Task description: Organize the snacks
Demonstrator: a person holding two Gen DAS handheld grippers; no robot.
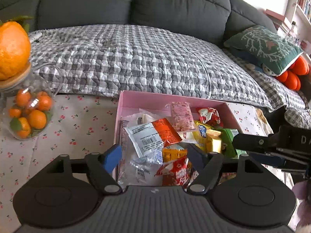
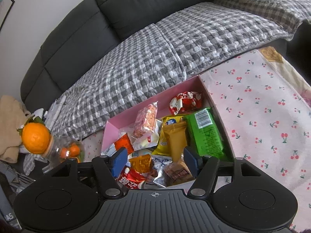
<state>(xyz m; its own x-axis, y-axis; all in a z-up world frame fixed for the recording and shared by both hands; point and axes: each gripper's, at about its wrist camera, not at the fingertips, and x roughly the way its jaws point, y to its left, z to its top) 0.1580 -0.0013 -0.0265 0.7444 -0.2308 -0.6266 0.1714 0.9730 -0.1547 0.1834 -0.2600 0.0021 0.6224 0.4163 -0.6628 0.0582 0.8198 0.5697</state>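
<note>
A pink box [image 1: 147, 99] [image 2: 114, 124] on a cherry-print cloth holds several snack packets: an orange-and-white packet [image 1: 153, 136], a pink bar [image 1: 181, 116] [image 2: 145, 123], a red packet [image 1: 209, 115] [image 2: 185, 101], a green packet [image 2: 206, 133], a mustard-yellow packet [image 2: 176, 139]. My left gripper [image 1: 154, 158] is open and empty above the box's near end. My right gripper [image 2: 154, 160] is open and empty above the near snacks. The right gripper's body also shows at the right edge of the left wrist view [image 1: 272, 145].
A glass jar of small oranges [image 1: 29, 112] [image 2: 66, 151] with a big orange on its lid [image 1: 13, 48] [image 2: 36, 137] stands left of the box. A grey sofa with a checked quilt [image 1: 136, 58] runs behind. A green cushion [image 1: 266, 46] lies far right.
</note>
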